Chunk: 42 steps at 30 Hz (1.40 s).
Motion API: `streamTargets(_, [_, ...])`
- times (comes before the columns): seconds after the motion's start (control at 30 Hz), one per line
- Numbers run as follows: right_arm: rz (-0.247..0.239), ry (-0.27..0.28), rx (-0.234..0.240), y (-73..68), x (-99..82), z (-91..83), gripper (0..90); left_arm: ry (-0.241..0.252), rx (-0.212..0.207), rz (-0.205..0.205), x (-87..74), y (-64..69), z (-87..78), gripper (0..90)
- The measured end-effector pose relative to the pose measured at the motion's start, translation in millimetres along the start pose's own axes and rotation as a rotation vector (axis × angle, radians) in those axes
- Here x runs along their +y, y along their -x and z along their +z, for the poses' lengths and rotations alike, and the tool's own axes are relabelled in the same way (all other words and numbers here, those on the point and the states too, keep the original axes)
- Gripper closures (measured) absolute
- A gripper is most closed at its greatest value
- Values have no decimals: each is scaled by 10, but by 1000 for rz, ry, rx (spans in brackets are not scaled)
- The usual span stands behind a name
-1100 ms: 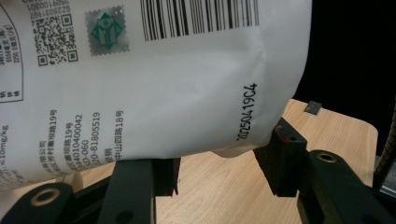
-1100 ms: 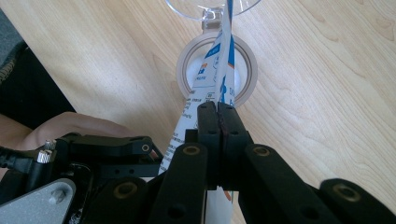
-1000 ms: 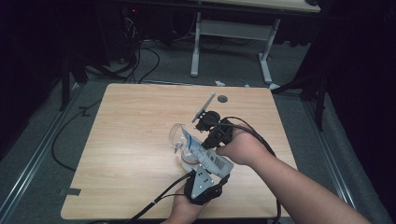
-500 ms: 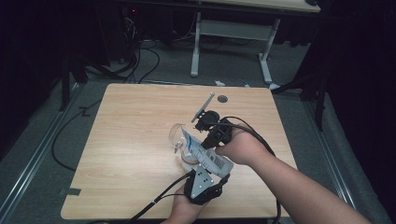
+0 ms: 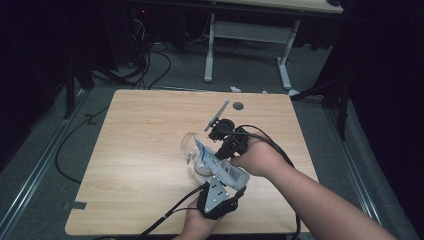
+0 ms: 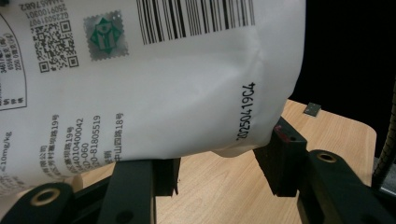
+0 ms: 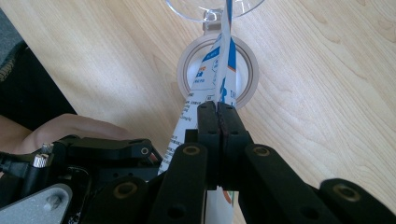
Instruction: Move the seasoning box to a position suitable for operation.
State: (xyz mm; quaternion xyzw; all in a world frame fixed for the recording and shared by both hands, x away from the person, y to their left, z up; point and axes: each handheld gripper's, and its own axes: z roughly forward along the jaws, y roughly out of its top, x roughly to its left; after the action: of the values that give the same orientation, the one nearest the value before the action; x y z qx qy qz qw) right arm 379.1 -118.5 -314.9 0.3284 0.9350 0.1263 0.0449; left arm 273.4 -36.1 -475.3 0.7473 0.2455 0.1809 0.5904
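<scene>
While both hands hover low over the near middle of the surface (image 5: 145,150), a white printed pouch (image 5: 220,167) hangs between the two tools, tipped toward a clear stemmed glass (image 5: 192,150). Look at the right hand-held gripper (image 7: 217,109): its jaws are squeezed tight together on the thin edge of that pouch, pinching the film flat. From this tool's own camera the pouch runs straight ahead and down toward the glass's round foot, with the bowl's rim just beyond.

Over on the left hand-held gripper (image 6: 217,163), the jaws stand partly apart with the fat bottom end of the pouch sitting between them, barcode and date stamp facing the lens. Whether the pads (image 6: 280,154) are really pressing in or merely cradling it is hard to call; the right-hand one looks to touch the pouch's corner.

So where does that leave things? My read: the pouch is picked up, carried and lined up at the glass, so the approach is done. No contents are visible in the bowl, and whether the top is open cannot be made out. The tipping and emptying seem to lie ahead.
</scene>
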Motion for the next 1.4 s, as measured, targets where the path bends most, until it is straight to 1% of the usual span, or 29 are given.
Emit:
streamTargets(0.87, [-4,3,1,-3,10,18,896,4,-2,-1,2,0,-6,543])
streamTargets(1.13, [2,1,-2,-3,14,8,896,4,-2,0,10,-8,-10,543])
streamTargets(1.2, [-6,1,-2,-2,19,7,896,2,-2,4,14,-12,-13,543])
streamTargets(1.4, [-9,2,0,-9,34,7,895,8,-2,-1,26,-11,-11,542])
